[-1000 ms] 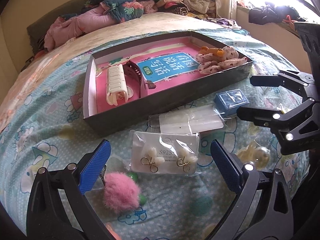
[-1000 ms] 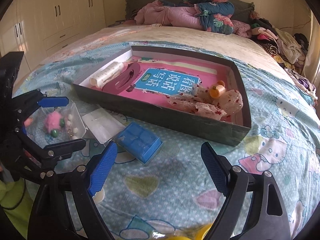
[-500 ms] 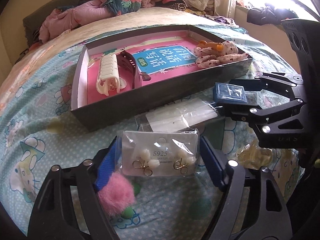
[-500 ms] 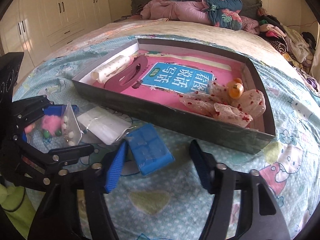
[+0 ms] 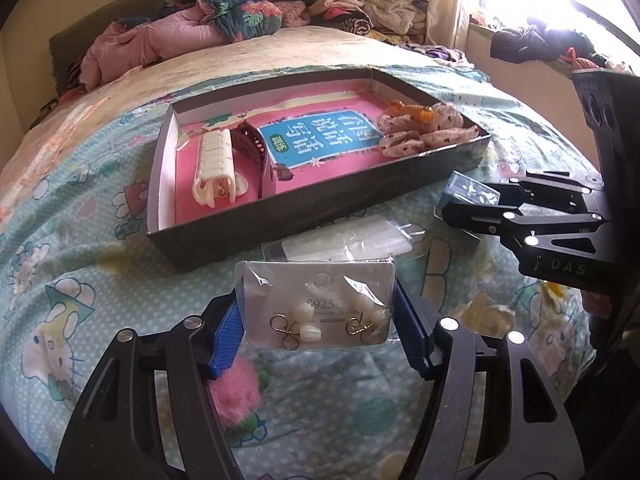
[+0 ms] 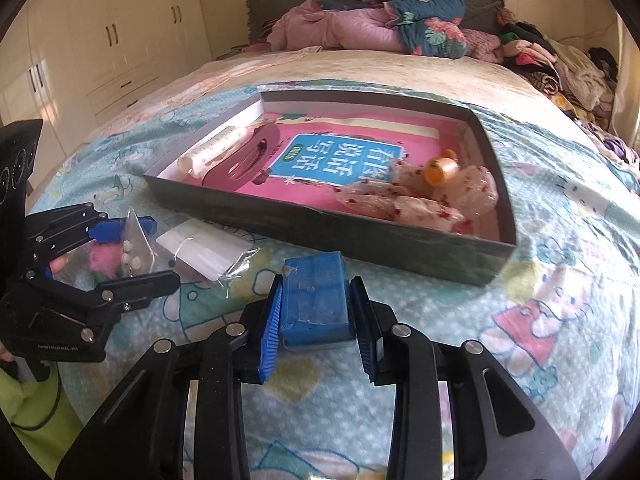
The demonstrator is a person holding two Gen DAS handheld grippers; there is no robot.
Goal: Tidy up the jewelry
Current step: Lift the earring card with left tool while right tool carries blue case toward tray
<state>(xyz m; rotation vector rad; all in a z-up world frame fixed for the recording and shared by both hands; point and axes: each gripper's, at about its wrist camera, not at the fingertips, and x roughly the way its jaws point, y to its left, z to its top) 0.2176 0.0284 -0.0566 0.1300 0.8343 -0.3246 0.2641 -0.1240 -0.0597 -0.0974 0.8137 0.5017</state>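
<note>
A: Left wrist view. The left gripper (image 5: 318,330) has its jaws closing, with the clear plastic packet holding a white card of gold-and-pearl earrings (image 5: 318,306) between the blue pads, which bear on its two side edges. The packet sits just short of the shallow dark cardboard tray with a pink printed liner (image 5: 280,220) on the cartoon-print bedsheet (image 5: 80,280). A fluffy pink pom-pom (image 5: 236,394) lies under the left pad.

B: Advice: grip lightly, since a thin card will likely buckle if squeezed hard. Lift clear of the pom-pom before moving towards the tray.

A: Right wrist view. The right gripper (image 6: 316,320) has its jaws closing too, with the small blue rectangular plastic box (image 6: 314,304) between them; the left pad touches its side, while the right pad looks to have a sliver of gap, hard to judge. The box rests on the bed, near the tray's front wall.

B: The box looks rigid and should take a firmer hold. Let the pads seat on both flat sides before lifting, then clear the wall and set it in a bare patch, away from the cream hair claw (image 6: 216,152) and the speckled fabric scrunchies (image 6: 424,200).
</note>
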